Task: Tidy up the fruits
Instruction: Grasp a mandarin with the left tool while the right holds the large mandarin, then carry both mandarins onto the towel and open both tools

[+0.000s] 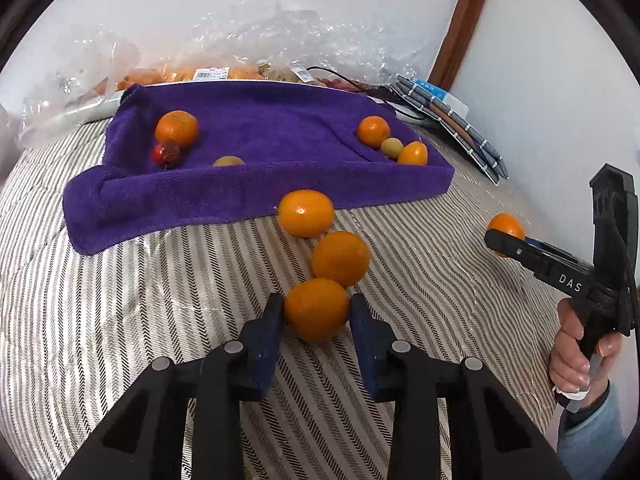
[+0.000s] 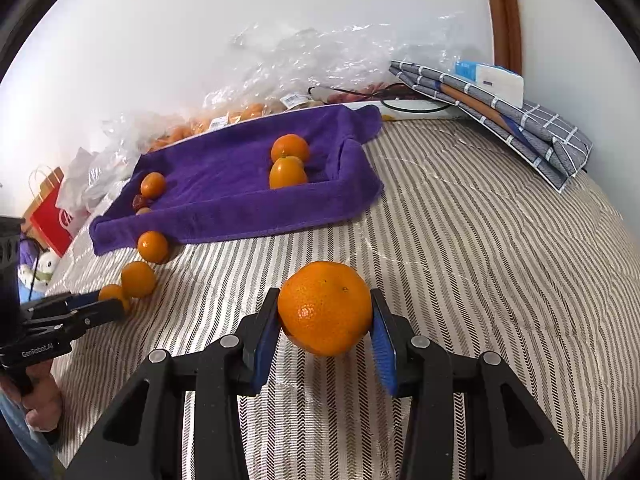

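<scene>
your left tongs (image 1: 317, 307) are gripping a kumquat (image 1: 317, 309) on the bed (image 1: 440, 272), while your right tongs (image 2: 325, 312) are holding an orange (image 2: 325, 307)

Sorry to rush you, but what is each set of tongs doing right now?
Left tongs: closed on a small orange.
Right tongs: closed on a bigger orange.

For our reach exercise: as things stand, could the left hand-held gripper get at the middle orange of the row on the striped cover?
Probably not yet: the left hand-held gripper is shut on the nearest orange, which lies directly before the middle orange.
</scene>
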A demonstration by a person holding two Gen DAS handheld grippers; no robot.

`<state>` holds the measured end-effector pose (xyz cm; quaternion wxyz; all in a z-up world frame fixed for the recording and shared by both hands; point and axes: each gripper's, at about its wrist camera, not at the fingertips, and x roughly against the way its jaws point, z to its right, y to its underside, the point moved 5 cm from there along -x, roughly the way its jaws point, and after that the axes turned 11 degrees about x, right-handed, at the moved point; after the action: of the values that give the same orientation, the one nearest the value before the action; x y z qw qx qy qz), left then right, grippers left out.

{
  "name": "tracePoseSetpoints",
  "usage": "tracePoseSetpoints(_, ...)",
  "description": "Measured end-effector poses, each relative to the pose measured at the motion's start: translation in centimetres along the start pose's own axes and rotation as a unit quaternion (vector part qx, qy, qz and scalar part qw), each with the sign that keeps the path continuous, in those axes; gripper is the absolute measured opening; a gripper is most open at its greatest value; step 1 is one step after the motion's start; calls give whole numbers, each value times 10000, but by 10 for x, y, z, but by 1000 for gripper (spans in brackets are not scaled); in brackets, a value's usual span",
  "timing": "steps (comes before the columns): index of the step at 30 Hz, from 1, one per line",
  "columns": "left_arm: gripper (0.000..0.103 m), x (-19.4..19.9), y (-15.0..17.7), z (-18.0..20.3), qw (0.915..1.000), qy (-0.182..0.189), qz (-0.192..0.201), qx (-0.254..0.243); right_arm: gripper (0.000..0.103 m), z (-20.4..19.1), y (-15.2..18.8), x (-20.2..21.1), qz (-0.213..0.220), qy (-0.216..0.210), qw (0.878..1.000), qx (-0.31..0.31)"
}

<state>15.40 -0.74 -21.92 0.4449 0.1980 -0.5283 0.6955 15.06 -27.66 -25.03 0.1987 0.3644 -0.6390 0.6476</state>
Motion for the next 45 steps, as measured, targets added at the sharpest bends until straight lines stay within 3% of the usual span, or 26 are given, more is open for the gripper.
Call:
tracePoseSetpoints(6,32,15,-4,-11,9979,315,397,395,42,5,0,4,89,23,9999,-140)
tracePoseSetpoints(27,32,28,-16,-37,9914,39,934,915,42,8,0,10,239,123,9994,-233)
tracePoseSetpoints(33,32,42,-22,-45,9867,49,1198,1094,42,3,-3,14,286,358,9989,-56)
tracePoseSetpoints(36,32,52,-26,-52,9842,-171,1241,1250,42,-6,-11,17,292,222,9993,7)
tracePoseSetpoints(39,32,70,-31,-59,9809,-51,1296,1447,42,-13,-24,22,378,210,9990,147)
tracePoseSetpoints(45,32,108,-70,-62,9772,-299,1658,1291,42,-29,-69,19,625,78,9974,350)
